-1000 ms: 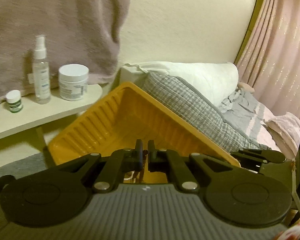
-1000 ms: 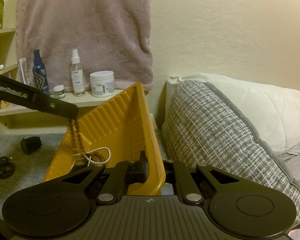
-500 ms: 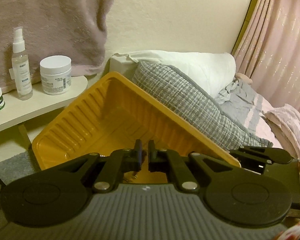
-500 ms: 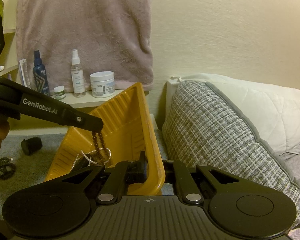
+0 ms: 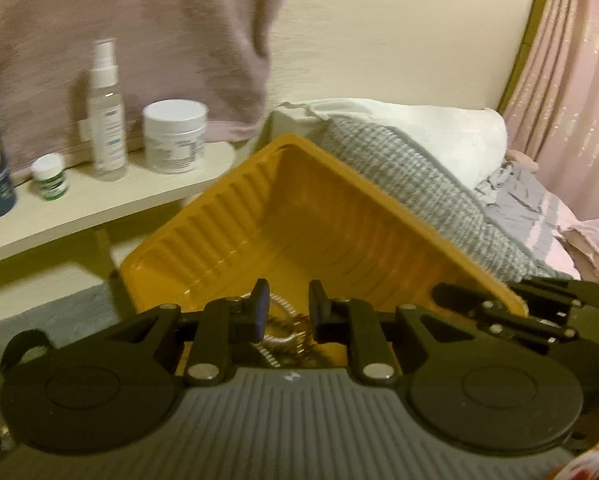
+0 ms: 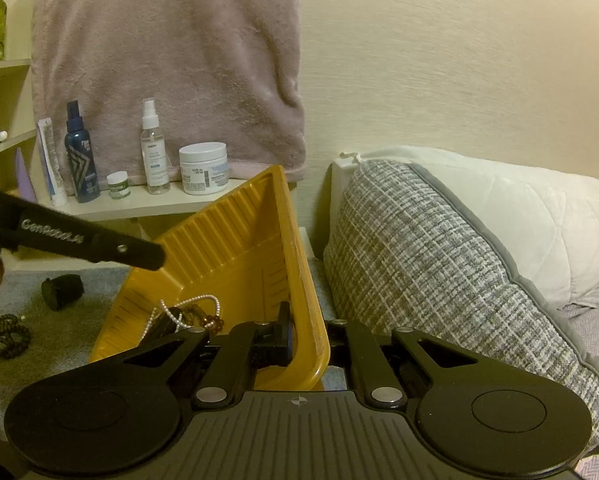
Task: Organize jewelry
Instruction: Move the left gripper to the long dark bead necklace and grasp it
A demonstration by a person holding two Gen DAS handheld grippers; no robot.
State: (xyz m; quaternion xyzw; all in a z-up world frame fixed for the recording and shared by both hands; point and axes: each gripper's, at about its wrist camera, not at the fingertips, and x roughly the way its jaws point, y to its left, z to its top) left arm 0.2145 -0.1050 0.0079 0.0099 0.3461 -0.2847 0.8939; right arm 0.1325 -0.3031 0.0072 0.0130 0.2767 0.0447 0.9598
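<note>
Your left gripper hangs over the yellow tray, its jaws a narrow gap apart and just opened further; nothing is pinched between them. Seen from the right wrist, its black fingers reach in from the left above the tray with nothing hanging from their tip.

Your right gripper is clamped on the tray's near wall, one pad inside the tray and one outside, and the tray stands tilted with its far corner raised towards the shelf.

The jewelry lies in the low end of the tray: a pearl strand looped over a dark bead strand, with a small cluster of brown beads beside them. In the left wrist view, the same heap shows just below the parted jaws, blurred.

Another dark bead strand lies outside the tray on the grey carpet, near a small black cap.

On the shelf stand a white jar, a clear spray bottle, a small green-labelled pot and a dark blue bottle. A checked pillow lies right of the tray.
</note>
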